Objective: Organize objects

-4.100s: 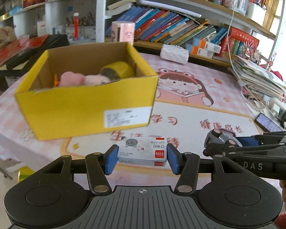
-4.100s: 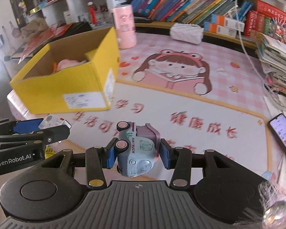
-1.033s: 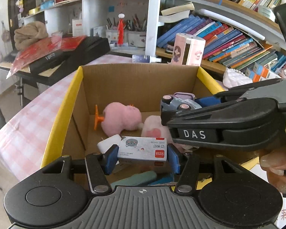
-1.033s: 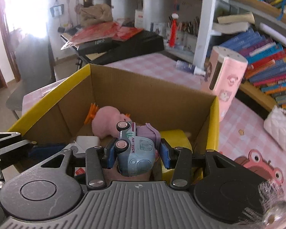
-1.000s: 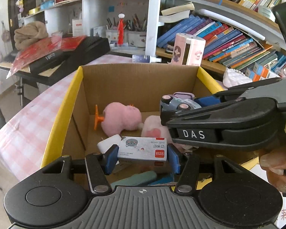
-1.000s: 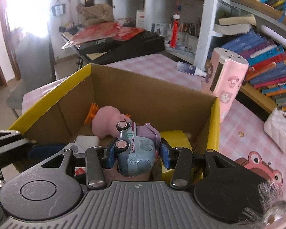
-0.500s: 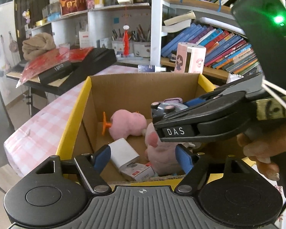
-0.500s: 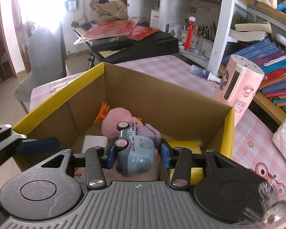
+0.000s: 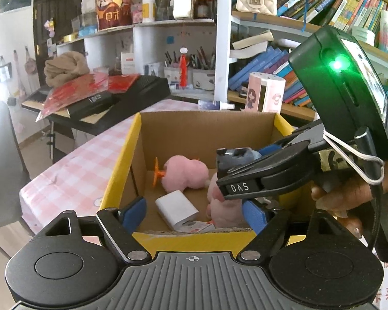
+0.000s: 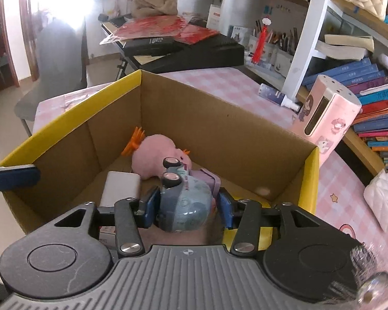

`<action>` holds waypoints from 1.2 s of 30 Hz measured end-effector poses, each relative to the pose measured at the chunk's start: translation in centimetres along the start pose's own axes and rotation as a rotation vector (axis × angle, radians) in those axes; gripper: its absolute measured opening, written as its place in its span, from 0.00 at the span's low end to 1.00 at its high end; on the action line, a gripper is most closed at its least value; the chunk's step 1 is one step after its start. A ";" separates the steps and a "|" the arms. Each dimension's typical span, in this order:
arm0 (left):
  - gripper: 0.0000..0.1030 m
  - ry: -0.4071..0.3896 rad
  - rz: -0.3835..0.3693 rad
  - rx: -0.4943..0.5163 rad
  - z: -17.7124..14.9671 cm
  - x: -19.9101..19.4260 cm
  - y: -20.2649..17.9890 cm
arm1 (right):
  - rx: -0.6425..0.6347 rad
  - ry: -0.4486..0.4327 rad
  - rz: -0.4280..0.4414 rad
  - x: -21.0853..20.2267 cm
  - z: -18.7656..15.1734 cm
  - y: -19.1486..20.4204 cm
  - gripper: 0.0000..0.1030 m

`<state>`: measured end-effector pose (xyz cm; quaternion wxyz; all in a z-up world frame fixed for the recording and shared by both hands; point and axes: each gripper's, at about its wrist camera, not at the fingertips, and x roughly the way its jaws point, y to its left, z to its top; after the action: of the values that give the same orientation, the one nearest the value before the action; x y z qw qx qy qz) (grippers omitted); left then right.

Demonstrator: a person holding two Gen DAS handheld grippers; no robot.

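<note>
A yellow cardboard box (image 9: 121,170) (image 10: 306,180) stands open on the pink checked table. My left gripper (image 9: 194,215) is open and empty above the box's near wall. The small white staples box (image 9: 194,226) lies inside, beside a white power bank (image 9: 177,210) (image 10: 120,188) and pink plush toys (image 9: 185,171) (image 10: 154,156). My right gripper (image 10: 188,210) is shut on a blue-grey toy truck (image 10: 185,199) (image 9: 236,155) and holds it over the box's inside.
A pink cylinder container (image 10: 326,118) (image 9: 265,94) stands behind the box. A small bottle (image 10: 278,97) lies on the table. Bookshelves (image 9: 271,62) rise behind. A black keyboard (image 10: 183,49) with red papers is at the far left. A white quilted purse (image 10: 384,206) lies right.
My left gripper opened and dropped the staples box into the box, then drew back and up. My right gripper stays shut on the truck over the box.
</note>
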<state>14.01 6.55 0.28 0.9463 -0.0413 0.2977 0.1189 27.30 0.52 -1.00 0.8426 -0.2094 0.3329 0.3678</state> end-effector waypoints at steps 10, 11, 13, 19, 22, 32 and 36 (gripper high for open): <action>0.87 -0.053 -0.018 -0.041 0.0 -2.3 1.3 | 0.076 -0.125 -0.052 -4.8 -1.0 0.0 0.71; 0.90 -0.060 -0.018 -0.044 0.0 -2.6 1.5 | 0.090 -0.142 -0.062 -5.6 -1.2 0.0 0.72; 0.93 -0.072 -0.013 -0.052 0.1 -3.3 1.9 | 0.116 -0.169 -0.085 -7.0 -1.6 0.1 0.74; 0.97 -0.084 0.005 -0.054 0.0 -5.3 3.1 | 0.179 -0.246 -0.186 -11.2 -2.9 1.0 0.80; 0.99 -0.086 0.010 -0.039 -0.3 -6.2 3.4 | 0.226 -0.275 -0.241 -13.1 -3.7 1.7 0.83; 0.99 -0.061 -0.029 0.015 -2.6 -9.3 3.8 | 0.433 -0.258 -0.435 -17.2 -8.9 5.7 0.94; 0.99 -0.038 -0.068 0.023 -3.8 -10.4 3.7 | 0.478 -0.223 -0.497 -18.1 -11.3 7.8 0.98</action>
<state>2.72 7.48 3.14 0.9556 -0.0382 0.2796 0.0842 7.61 -9.94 3.24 0.9626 -0.0396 0.2544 0.0839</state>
